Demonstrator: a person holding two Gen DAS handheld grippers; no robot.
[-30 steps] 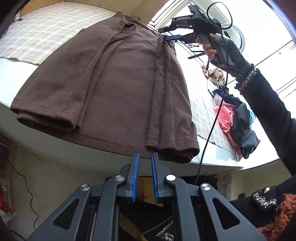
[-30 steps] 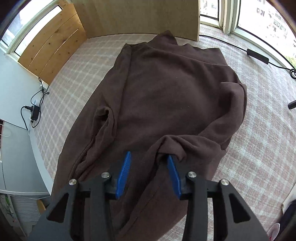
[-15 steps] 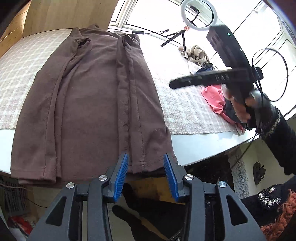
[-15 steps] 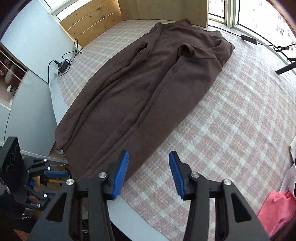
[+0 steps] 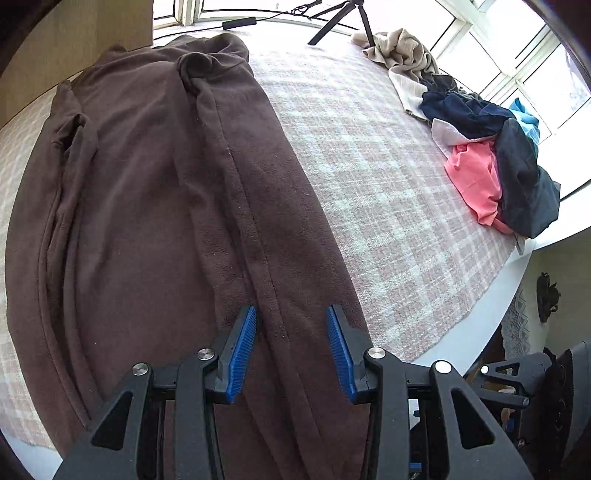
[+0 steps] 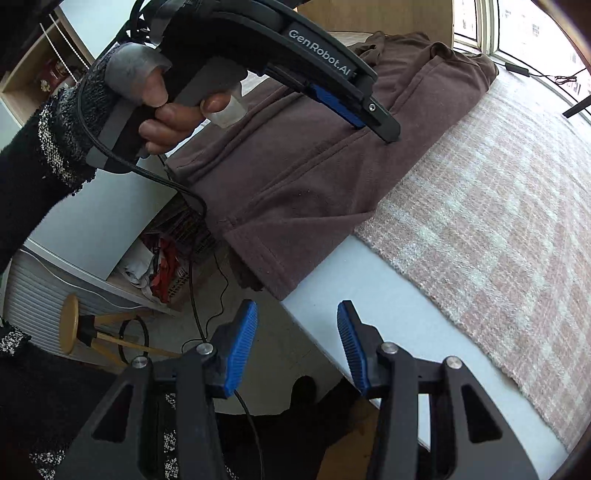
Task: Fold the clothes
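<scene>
A long brown fleece garment (image 5: 147, 206) lies lengthwise on the checked tablecloth, its sides folded in, its near hem hanging over the table edge (image 6: 266, 236). My left gripper (image 5: 291, 350) is open, its blue pads over the garment's right folded strip near the hem. It also shows in the right wrist view (image 6: 369, 118), low over the fabric, nothing held. My right gripper (image 6: 297, 347) is open and empty, off the table's near edge, right of the hem.
A pile of clothes (image 5: 491, 147) in beige, navy, pink and blue lies at the table's far right. The checked cloth (image 6: 498, 206) covers the white table (image 6: 369, 306). A tripod (image 5: 347, 18) stands at the back. A wooden stool (image 6: 74, 325) and a basket stand on the floor.
My left gripper has moved forward over the garment's hem. My right gripper has pulled back off the table's near edge and now looks across at the left gripper.
</scene>
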